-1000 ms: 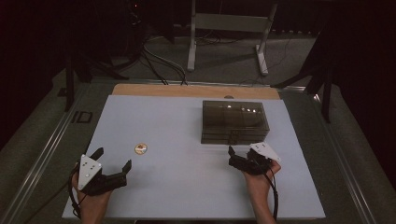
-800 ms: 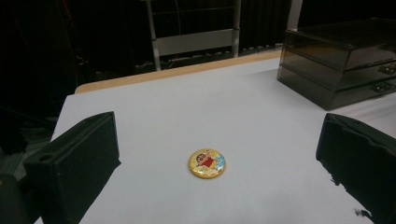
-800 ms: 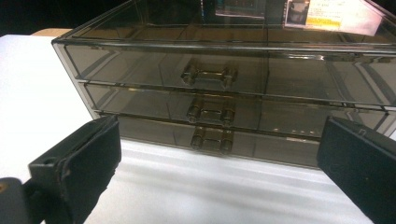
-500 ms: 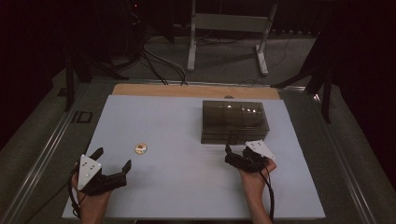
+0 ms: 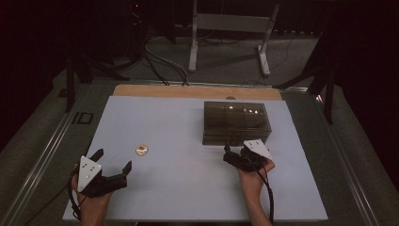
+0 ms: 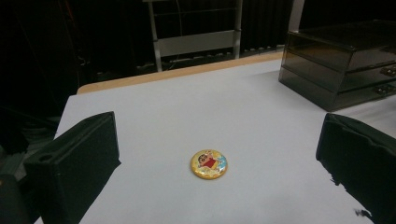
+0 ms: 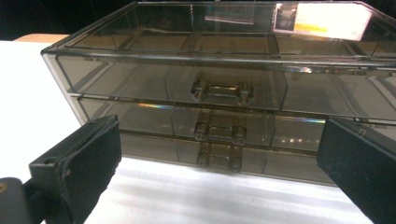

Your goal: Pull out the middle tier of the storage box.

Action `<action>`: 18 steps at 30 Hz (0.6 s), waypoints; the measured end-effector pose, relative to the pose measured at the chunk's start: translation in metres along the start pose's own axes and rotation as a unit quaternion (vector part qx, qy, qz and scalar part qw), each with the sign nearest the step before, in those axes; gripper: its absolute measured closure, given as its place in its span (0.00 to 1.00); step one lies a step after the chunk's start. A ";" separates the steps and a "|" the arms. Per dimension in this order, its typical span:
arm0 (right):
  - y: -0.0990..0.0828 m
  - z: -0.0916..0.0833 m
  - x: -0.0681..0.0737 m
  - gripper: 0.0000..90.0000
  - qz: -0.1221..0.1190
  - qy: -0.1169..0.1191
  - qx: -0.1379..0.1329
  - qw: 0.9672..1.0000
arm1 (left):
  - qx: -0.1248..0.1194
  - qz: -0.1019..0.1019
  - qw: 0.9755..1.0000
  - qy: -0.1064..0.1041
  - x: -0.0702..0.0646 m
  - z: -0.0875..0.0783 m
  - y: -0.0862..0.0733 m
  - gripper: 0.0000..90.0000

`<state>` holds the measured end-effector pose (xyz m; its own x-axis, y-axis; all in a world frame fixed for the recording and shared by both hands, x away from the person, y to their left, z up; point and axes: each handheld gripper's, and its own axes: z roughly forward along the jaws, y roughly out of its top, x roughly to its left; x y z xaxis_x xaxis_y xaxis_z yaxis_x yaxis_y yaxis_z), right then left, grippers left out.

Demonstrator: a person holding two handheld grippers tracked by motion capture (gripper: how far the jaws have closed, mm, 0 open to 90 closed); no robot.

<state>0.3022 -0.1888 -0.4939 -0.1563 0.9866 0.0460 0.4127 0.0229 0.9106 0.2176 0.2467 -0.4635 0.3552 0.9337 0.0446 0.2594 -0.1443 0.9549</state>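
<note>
The table (image 5: 188,197) carries a smoked drawer box (image 5: 236,122) at right rear. Just before its front drawers, the right gripper (image 5: 231,158) is released. The left gripper (image 5: 113,162) is released, near the badge (image 5: 142,149).

In your right claw view the box (image 7: 224,88) runs off the right edge, and its contents can't be read through the smoky walls. From above, the badge (image 5: 142,149) is too small to make out its picture.
</note>
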 end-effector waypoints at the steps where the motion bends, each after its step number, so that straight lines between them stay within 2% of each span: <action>1: 0.000 0.001 0.000 0.00 0.002 -0.001 -0.001 1.000 | 0.000 0.000 1.000 0.000 0.000 0.000 0.000 0.01; 9: -0.002 0.008 0.005 0.00 -0.001 -0.011 -0.004 1.000 | -0.001 -0.001 1.000 0.002 0.001 0.000 0.000 0.01; 18: -0.003 0.014 0.008 0.06 -0.001 -0.033 -0.005 0.999 | -0.002 -0.004 1.000 0.003 0.001 -0.001 0.000 0.01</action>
<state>0.3120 -0.1786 -0.5015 -0.0975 0.9951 0.0170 0.4035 0.0239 0.9147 0.2173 0.2481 -0.4634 0.3474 0.9369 0.0397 0.2580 -0.1362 0.9565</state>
